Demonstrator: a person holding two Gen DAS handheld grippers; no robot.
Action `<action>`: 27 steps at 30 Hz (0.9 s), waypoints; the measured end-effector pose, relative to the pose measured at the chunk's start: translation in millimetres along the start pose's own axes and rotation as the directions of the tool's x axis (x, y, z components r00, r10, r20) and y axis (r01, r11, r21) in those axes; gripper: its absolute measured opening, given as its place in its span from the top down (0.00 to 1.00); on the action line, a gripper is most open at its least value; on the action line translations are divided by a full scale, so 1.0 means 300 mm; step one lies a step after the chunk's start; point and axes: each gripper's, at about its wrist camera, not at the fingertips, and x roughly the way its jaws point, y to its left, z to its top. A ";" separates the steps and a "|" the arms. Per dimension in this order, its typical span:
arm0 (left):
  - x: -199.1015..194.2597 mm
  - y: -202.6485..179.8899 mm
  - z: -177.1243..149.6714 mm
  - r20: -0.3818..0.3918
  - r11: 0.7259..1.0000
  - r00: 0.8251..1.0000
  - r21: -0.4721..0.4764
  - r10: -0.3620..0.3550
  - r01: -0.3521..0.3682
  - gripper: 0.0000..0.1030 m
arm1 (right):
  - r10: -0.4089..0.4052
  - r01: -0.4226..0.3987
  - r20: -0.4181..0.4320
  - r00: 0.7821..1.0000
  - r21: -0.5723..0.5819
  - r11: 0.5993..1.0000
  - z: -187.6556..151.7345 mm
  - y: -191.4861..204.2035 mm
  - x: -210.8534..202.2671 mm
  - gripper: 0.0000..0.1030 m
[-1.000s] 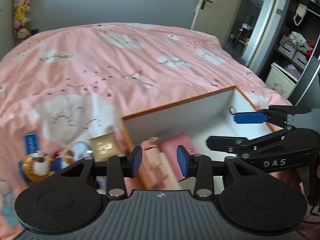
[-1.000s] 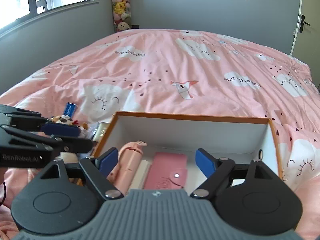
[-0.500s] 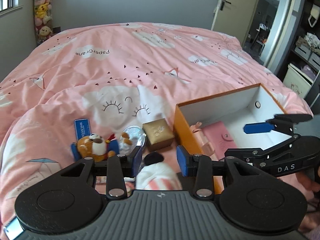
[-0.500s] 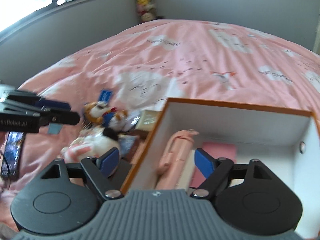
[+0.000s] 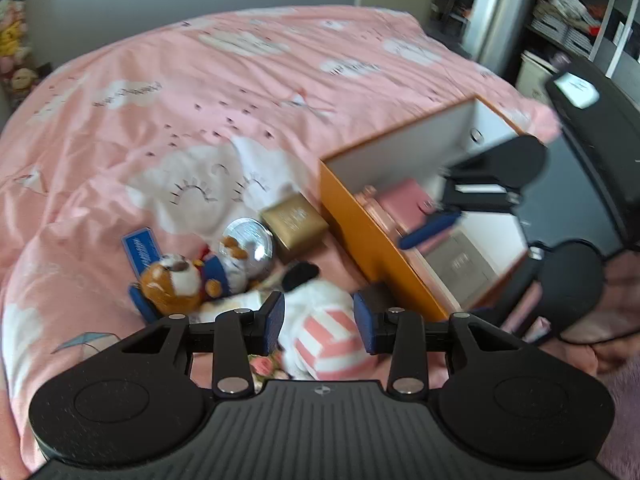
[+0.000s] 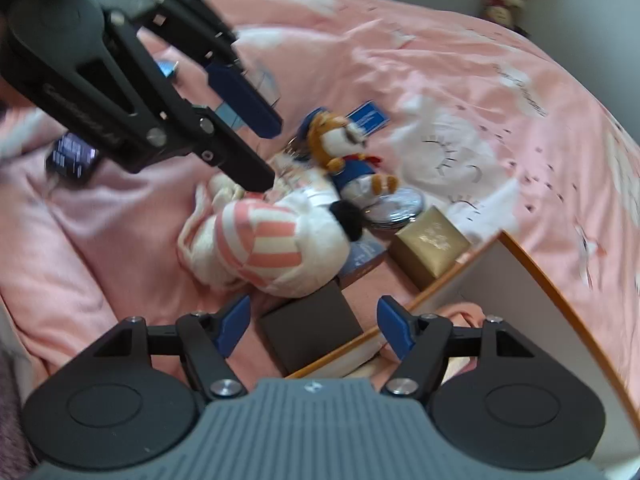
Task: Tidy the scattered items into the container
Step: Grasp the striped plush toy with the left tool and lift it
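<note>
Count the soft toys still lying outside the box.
2. The brown bear toy lies beside the blue card; the striped white plush lies next to the dark brown box. Others may be hidden underneath.

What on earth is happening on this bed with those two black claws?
A person is tidying scattered items off a pink bedspread into an orange-sided box, holding a claw in each hand. The box already holds a pink wallet, among other things. Neither claw grips anything. The left claw hangs open over a white plush with pink stripes. The right claw has just been closing, with nothing pressed between its pads, above a dark brown box. A tiger plush and a gold box still lie outside.
</note>
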 end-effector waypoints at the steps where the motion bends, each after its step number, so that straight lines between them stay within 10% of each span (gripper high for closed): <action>1: 0.005 -0.006 -0.008 -0.006 1.000 1.000 0.010 -0.012 0.012 0.54 | 0.003 -0.003 -0.010 1.000 -0.019 1.000 0.004 0.007 0.013 0.30; 27: 0.189 -0.149 -0.095 -0.088 0.992 0.988 0.000 0.123 -0.124 0.40 | -0.011 0.010 -0.017 1.000 -0.089 0.996 -0.038 0.045 0.055 0.30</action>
